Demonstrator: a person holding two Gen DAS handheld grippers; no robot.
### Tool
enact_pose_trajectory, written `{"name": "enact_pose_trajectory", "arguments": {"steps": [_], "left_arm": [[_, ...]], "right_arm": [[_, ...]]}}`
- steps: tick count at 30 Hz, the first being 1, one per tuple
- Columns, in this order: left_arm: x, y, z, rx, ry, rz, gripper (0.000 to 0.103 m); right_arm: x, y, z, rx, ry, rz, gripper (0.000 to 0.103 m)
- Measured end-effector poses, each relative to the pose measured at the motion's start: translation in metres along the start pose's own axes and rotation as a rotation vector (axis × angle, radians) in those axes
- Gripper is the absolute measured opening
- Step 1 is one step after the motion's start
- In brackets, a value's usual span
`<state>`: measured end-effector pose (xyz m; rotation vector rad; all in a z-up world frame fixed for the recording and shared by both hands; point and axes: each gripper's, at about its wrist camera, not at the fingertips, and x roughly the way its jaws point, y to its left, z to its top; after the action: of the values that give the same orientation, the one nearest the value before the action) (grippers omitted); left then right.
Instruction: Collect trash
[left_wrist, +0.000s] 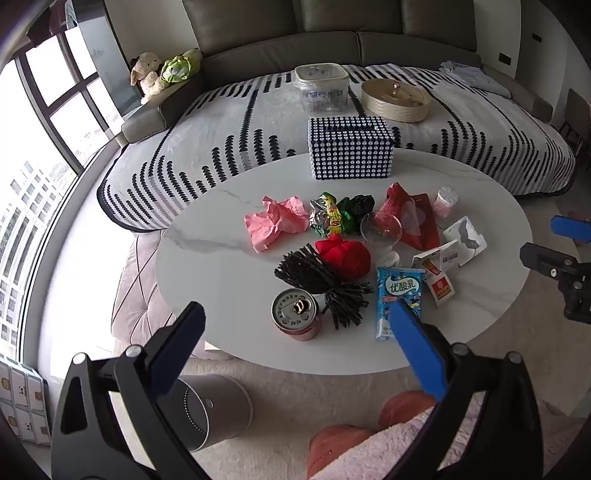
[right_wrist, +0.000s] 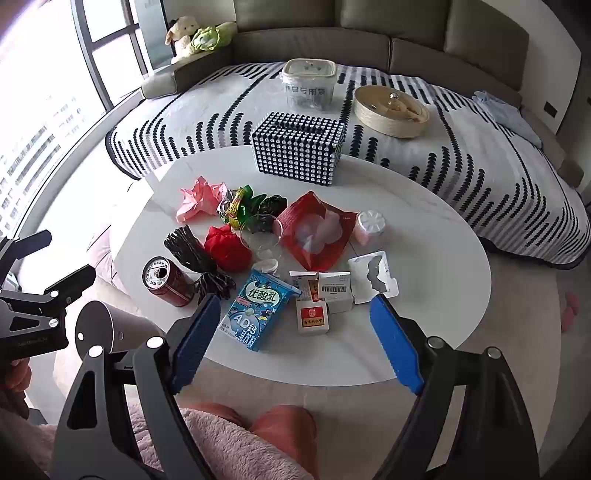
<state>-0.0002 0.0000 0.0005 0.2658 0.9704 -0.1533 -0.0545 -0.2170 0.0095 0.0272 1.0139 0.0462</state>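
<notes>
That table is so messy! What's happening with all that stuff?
A person holds two grippers above the table, ready to collect trash. The left gripper and right gripper are both open and hold nothing. On the table lie a can, a blue carton, pink paper, a red bag and small boxes. A bin stands on the floor. Nothing has been picked up yet.

Wide-spread left tongs (left_wrist: 295, 317) above can (left_wrist: 295, 314) and littered table (left_wrist: 221, 266)

blue carton (right_wrist: 258, 314): "优酸乳", "AD钙" | clear tub (right_wrist: 308, 86): "专用袋"
</notes>
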Motion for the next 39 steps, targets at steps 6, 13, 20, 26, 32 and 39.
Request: {"name": "enact_pose_trajectory", "arguments": {"steps": [6, 13, 20, 26, 32, 39], "left_arm": [[0.000, 0.001, 0.000, -0.002, 0.008, -0.018, 0.099], [-0.003, 0.010, 0.002, -0.014, 0.011, -0.055, 0.099], [-0.004, 0.009, 0.005, -0.015, 0.013, -0.058, 0.099], [-0.008, 0.008, 0.003, -0.022, 0.012, -0.060, 0.099], [-0.011, 0.009, 0.005, -0.021, 0.011, -0.066, 0.099], [-0.012, 0.004, 0.003, -0.022, 0.010, -0.071, 0.099]], "right_arm": [[-0.001, 0.001, 0.001, -0.003, 0.003, 0.009, 0.080], [-0.006, 0.000, 0.000, -0.005, -0.002, 0.014, 0.080], [-0.007, 0.003, 0.002, 0.004, 0.002, 0.017, 0.080], [-0.008, 0.001, 0.000, 0.007, -0.001, 0.017, 0.080], [-0.009, 0.002, 0.000, 0.006, 0.000, 0.016, 0.080], [-0.013, 0.001, -0.001, 0.011, -0.002, 0.015, 0.080]]}}
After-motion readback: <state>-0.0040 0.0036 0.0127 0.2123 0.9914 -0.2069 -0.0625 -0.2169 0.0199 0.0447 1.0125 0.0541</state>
